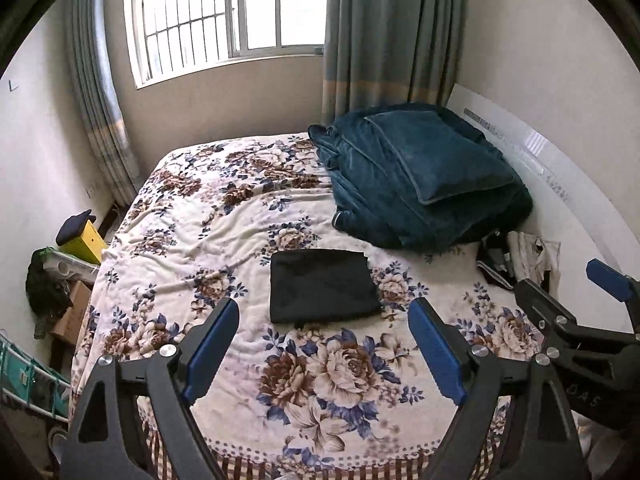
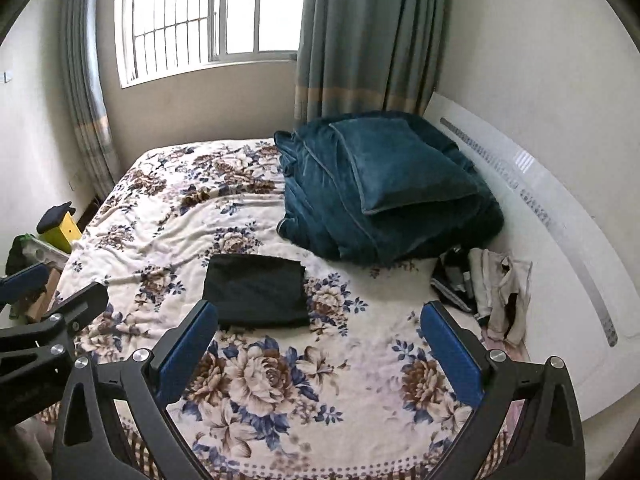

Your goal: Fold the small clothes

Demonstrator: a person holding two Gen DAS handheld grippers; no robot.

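A black garment lies folded into a flat rectangle on the floral bedspread; it also shows in the right wrist view. My left gripper is open and empty, held above the bed just in front of the garment. My right gripper is open and empty, above the bed to the garment's right. Each gripper appears at the edge of the other's view. A small heap of unfolded clothes lies at the bed's right side by the headboard; it also shows in the left wrist view.
A folded teal blanket with a pillow on top sits at the far right of the bed. A white headboard runs along the right. Boxes and a yellow object stand left of the bed. Window and curtains are behind.
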